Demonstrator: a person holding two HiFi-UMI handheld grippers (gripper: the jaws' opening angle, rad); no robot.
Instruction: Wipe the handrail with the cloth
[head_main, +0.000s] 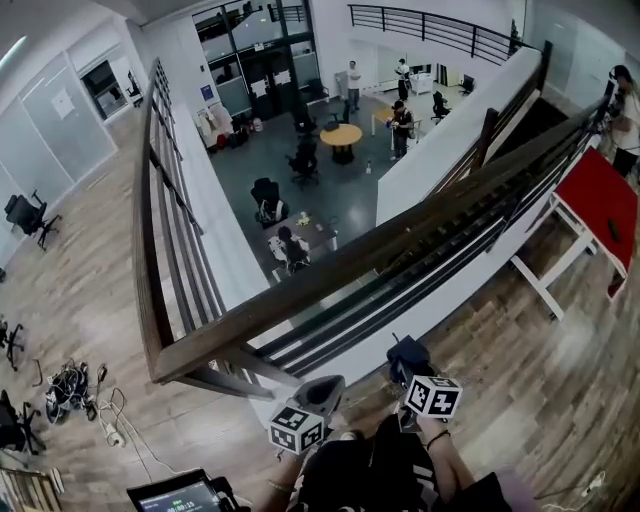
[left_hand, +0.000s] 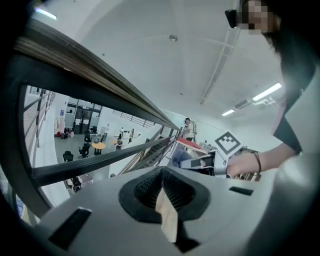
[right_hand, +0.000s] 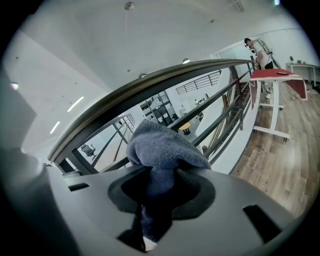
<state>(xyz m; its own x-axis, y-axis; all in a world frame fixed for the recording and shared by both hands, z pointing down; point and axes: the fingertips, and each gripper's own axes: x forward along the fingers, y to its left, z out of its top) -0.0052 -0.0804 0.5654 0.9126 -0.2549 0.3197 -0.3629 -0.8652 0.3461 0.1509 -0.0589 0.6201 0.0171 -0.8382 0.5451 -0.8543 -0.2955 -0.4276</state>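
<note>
Past the railing lies the lower floor (head_main: 300, 150), well below, with people (head_main: 290, 250) seated and standing on it. That drop is the main hazard: anything let go over the far side of the rail would fall among them.

The handrail (head_main: 380, 255) runs as a long wooden bar from a corner at lower left up toward the far right, with dark bars under it. It looks unwiped here, since nothing is touching it.

The right gripper (right_hand: 160, 185) is held low, on the near side of the rail and under its top. Its jaws are pinching the cloth (right_hand: 162, 147), a blue-grey towel bunched above them with a short tail hanging behind. Only a narrow fold seems to be caught. Dragging it along the wood could pull it free, and if the wipe runs along the outer edge, the cloth would go over. A bunched wad would also touch the rail on only a small patch and leave streaks.

The left gripper (left_hand: 162, 192) sits just beside the right one, pressed together on nothing. The pale strip at its jaw line may be part of the pad, though the view is too close to be sure. Held this near, it could knock the right gripper during a long stroke.
</note>
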